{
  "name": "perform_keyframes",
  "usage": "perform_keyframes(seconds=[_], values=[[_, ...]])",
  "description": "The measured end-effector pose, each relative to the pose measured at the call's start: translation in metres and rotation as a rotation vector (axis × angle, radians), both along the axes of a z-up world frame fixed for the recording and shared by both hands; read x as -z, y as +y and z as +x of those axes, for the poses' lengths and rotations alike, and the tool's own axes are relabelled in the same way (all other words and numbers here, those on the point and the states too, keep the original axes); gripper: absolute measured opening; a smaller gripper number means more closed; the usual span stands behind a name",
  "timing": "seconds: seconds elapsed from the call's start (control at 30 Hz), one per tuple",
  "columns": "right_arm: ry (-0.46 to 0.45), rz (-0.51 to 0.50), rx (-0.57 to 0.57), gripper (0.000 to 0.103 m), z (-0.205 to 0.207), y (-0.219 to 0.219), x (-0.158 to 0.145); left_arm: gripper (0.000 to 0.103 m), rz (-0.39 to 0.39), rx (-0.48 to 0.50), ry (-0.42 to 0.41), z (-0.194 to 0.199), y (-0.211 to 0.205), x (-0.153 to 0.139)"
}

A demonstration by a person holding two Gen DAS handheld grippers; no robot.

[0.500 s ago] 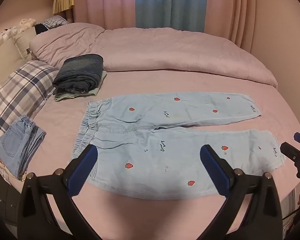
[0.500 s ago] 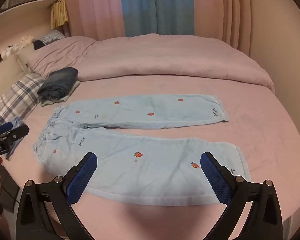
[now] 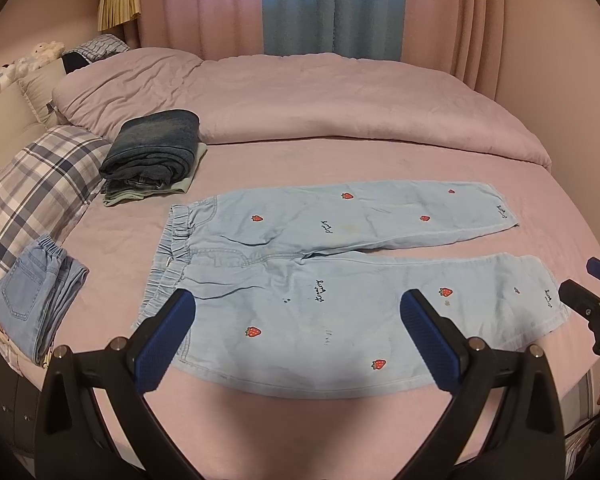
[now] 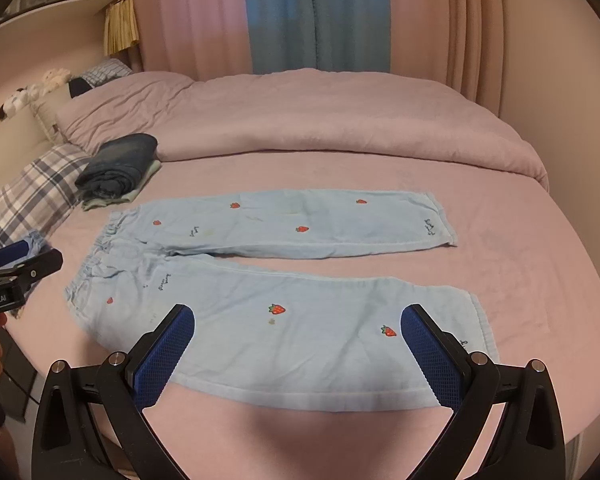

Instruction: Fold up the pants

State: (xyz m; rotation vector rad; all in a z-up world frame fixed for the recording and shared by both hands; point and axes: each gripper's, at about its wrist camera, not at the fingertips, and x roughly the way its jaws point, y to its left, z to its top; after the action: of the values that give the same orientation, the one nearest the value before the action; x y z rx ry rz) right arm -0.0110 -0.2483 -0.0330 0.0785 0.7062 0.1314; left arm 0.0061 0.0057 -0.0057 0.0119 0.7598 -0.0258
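So far nothing of the fold is made. We have the pants point(image 3: 340, 280) lying flat and full length on the bed point(image 3: 340, 148), both legs apart, the waistband toward the plaid pillow point(image 3: 32, 184). Our left gripper point(image 3: 298, 336) hovers over the near leg just beside the waistband, fingers spread wide and holding nothing; our right gripper point(image 4: 298, 340) hovers over the same leg toward the cuff, likewise spread and empty. Every fold is left, as we judge it. Finished folded jeans point(image 3: 152, 152) sit beyond the waistband.
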Motion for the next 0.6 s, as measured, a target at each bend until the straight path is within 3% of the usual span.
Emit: perform_keyframes(seconds=[0.47,0.6], values=[[-0.037,-0.009,-0.002,0.103,0.0,0.006,-0.002,0.103,0.057,0.028,-0.06,-0.005,-0.013,-0.002],[-0.024,-0.015,-0.002,0.103,0.002,0.006,-0.001,0.103,0.049,0.026,-0.036,-0.003,-0.014,-0.002]])
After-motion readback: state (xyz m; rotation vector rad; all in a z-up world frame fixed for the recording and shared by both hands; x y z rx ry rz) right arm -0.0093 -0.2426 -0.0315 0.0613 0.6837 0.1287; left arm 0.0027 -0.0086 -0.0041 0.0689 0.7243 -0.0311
